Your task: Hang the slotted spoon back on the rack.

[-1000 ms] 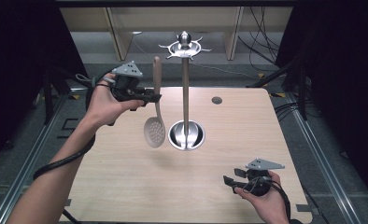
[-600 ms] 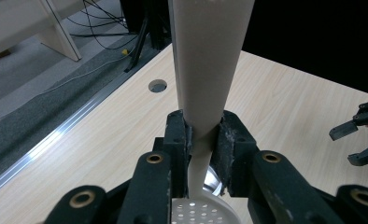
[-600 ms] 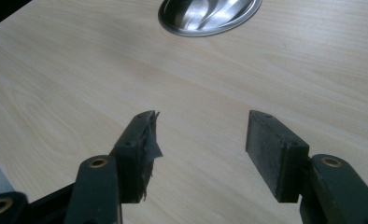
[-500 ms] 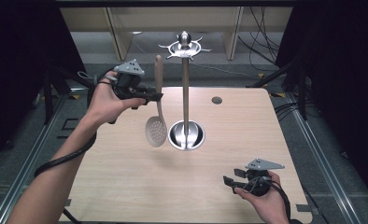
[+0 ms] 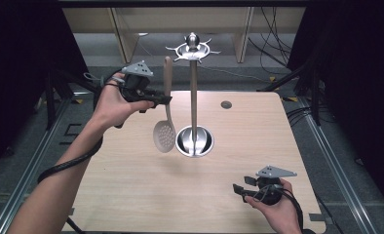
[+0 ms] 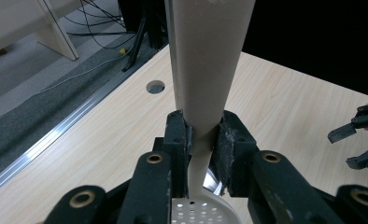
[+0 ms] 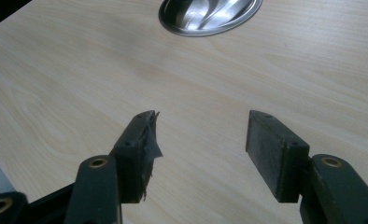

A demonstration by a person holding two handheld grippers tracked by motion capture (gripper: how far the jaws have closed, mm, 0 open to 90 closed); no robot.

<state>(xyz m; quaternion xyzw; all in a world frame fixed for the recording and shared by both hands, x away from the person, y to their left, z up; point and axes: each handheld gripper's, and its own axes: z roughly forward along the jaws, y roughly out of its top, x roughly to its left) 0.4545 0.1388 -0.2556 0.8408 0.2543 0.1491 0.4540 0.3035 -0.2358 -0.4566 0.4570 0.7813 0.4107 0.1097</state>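
We are holding a beige plastic slotted spoon with a long handle [image 5: 166,113] in the air with our left gripper [image 5: 162,100], whose jaws are clamping the handle partway along, so the perforated bowl is hanging down just left of the tall steel utensil stand [image 5: 194,97] at the middle of the counter. It looks as though we are working on hanging the spoon on the stand: the handle tip is sitting just left of and slightly below the ring of hooks [image 5: 193,48] at the top, so the next move probably calls for lifting and shifting right until the handle's end meets a hook. Our right gripper [image 5: 240,190] is idling near the right front corner, its jaws standing apart and holding nothing. The pale wood-grain counter [image 5: 258,131] is otherwise carrying just the stand's round steel base, with a small round cable hole [image 5: 226,105] toward the far edge. Beyond it we are seeing grey carpet, trailing cables and light wooden furniture legs.
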